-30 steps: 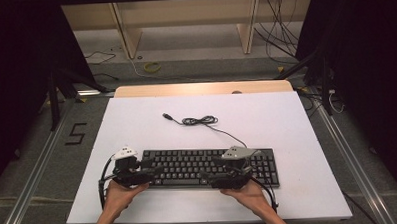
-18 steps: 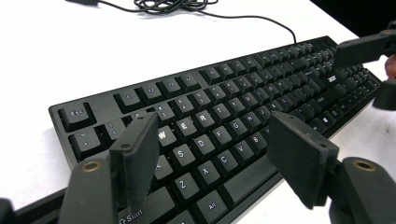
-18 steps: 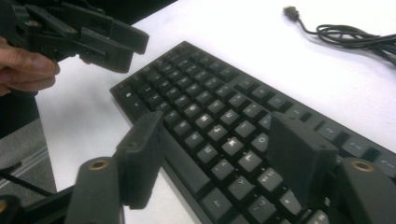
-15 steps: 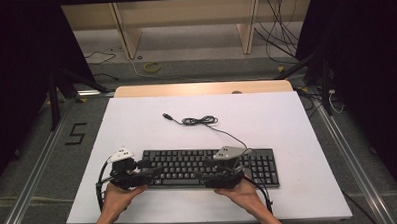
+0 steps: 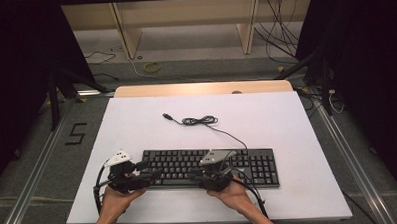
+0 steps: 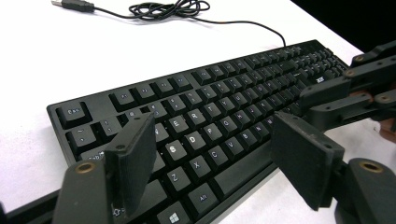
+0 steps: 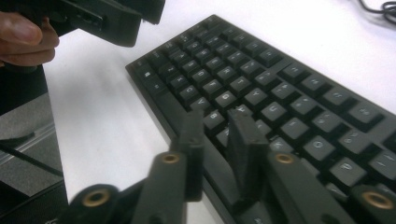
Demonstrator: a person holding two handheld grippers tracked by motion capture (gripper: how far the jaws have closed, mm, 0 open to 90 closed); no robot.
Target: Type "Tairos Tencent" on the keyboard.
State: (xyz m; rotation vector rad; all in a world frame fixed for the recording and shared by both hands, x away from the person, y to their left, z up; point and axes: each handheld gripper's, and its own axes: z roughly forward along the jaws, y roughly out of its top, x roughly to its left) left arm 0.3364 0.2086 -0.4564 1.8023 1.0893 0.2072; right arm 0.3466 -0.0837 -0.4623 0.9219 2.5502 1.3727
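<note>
Your left gripper sits low with its jaws spread wide, freshly opened, nothing between them. Your right gripper points toward it, jaws just drawn nearly together. Both your hands grip from behind.

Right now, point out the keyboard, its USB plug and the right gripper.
keyboard [image 5: 248, 163], high view, on the keys left of the number pad.
USB plug [image 6: 74, 4], left gripper view, on the plug's black body.
right gripper [image 7: 218, 140], right gripper view, midway between its fingertips.
</note>
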